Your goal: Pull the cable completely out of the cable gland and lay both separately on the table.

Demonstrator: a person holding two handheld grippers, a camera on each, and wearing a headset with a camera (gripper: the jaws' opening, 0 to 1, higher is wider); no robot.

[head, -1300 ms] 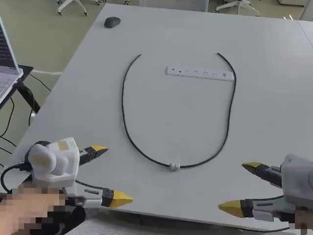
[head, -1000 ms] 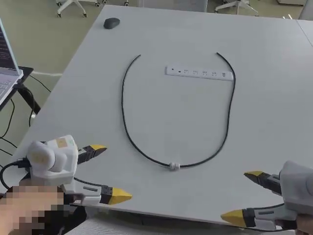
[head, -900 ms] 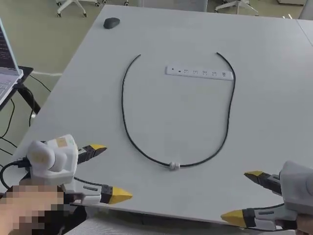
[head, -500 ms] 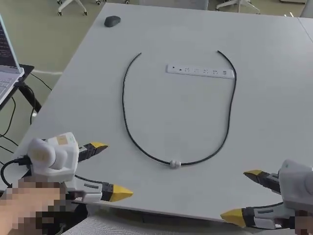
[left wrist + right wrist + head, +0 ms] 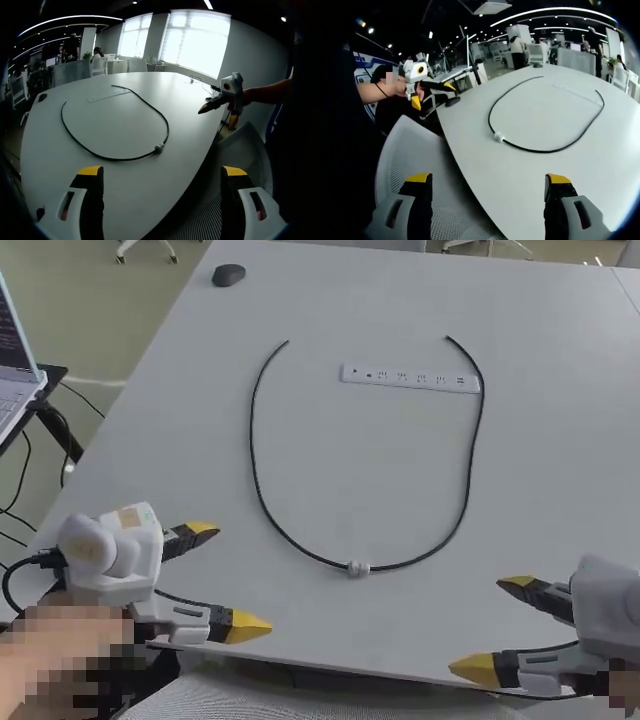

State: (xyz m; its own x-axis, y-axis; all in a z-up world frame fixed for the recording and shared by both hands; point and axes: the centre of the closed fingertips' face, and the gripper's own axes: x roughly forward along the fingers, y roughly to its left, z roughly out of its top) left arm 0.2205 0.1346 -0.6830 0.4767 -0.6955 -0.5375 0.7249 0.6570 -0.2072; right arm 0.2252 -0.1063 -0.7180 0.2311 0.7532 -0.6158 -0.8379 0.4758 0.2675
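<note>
Very little has changed in the last second or so; the left gripper (image 5: 225,578) and the right gripper (image 5: 492,627) still hover at the near edge of the table (image 5: 380,470), each with its yellow-tipped jaws spread wide and nothing between them; neither touches the work. The black cable (image 5: 253,440) lies where it did, in a long U whose two ends flank the white power strip (image 5: 410,378) on the far side; the small pale cable gland (image 5: 356,568) still sits threaded on the bottom of that loop, roughly between the two grippers and a little beyond them. The scene has slid slightly in the head view compared with the earlier pictures, but cable and strip keep the same relation, so I take that for the head moving; the left gripper seems to have sunk a touch. By my reckoning the pull has not begun: a hold on the gland and another on the cable beside it both remain to be taken.
</note>
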